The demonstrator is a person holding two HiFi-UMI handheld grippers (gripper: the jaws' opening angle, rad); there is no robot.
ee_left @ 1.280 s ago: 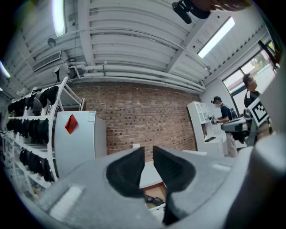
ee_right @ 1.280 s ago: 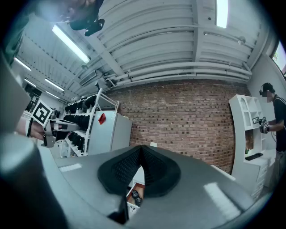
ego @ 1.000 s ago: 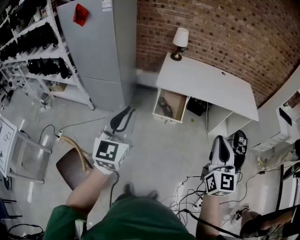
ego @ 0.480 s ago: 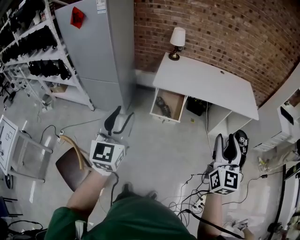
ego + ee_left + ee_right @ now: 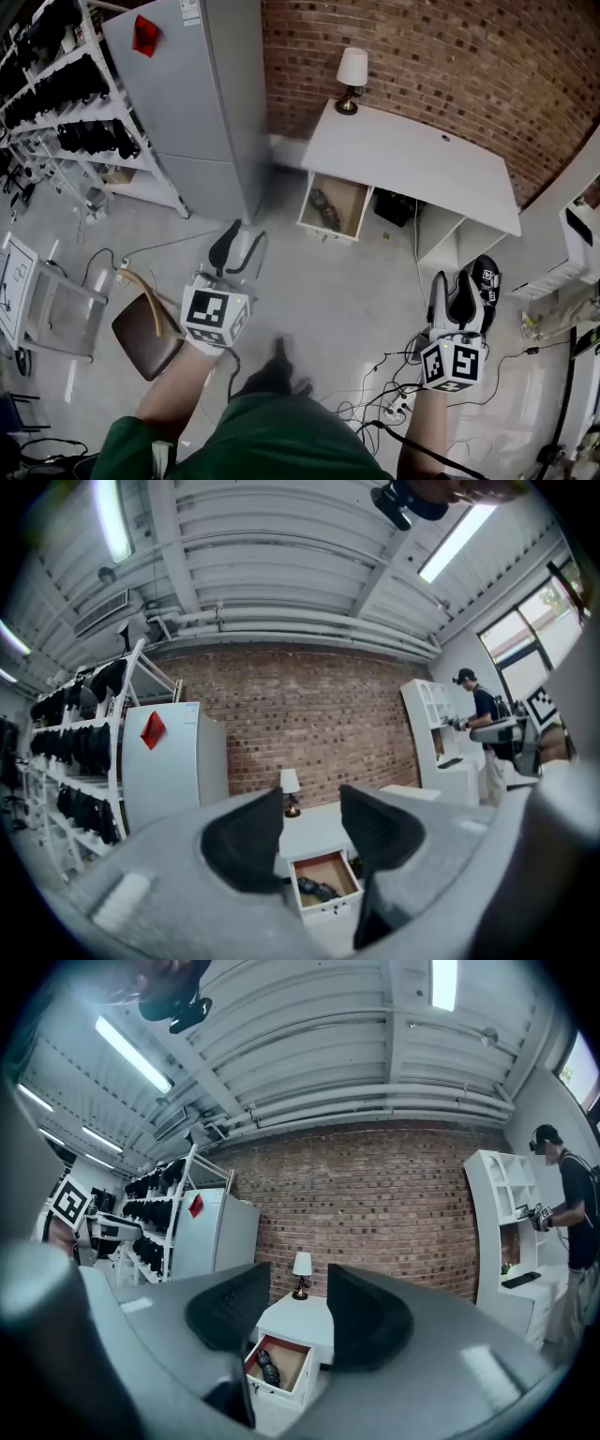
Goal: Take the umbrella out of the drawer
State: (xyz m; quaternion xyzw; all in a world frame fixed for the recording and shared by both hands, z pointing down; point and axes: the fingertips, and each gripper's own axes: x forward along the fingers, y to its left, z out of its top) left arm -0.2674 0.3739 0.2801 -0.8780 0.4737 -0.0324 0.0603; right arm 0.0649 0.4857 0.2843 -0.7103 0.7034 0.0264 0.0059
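A dark folded umbrella lies in the open wooden drawer of a white desk against the brick wall. Both gripper views show the drawer far ahead, with the umbrella inside. My left gripper is held out over the floor, well short of the desk, open and empty. My right gripper hangs further right, its jaws opening with nothing between them. In their own views the left gripper and right gripper frame the desk.
A table lamp stands on the desk's far corner. A tall grey cabinet and a rack of dark items stand left. A brown chair is near my left arm. Cables lie on the floor. A person stands at the white shelves.
Both grippers' jaws have gone from shut to open. Both hands and the view have shifted slightly toward the desk.
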